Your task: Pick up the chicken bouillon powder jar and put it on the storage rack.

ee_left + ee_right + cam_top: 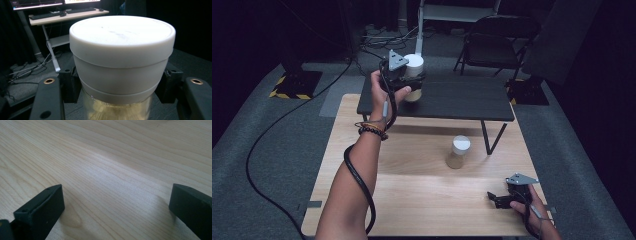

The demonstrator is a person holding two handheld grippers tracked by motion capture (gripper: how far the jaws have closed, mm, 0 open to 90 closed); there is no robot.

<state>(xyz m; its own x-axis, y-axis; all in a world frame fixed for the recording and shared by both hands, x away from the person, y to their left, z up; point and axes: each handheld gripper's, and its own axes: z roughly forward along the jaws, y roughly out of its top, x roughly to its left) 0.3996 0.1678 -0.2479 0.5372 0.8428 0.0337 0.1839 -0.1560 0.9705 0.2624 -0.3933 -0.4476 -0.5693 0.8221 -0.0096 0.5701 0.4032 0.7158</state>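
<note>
While the right hand-held gripper (498,199) idles low over the wooden desk (422,200), jaws spread wide on nothing, a second jar (458,151) stands well ahead of it, untouched. Far out, the left hand-held gripper (408,84) has its jaws clamped on the white-lidded jar (122,62) just under the lid, over the dark raised desk (462,100). That clear body looks rigid, smooth, likely slippery and breakable; gripping below the lid's rim seems safest.
</note>
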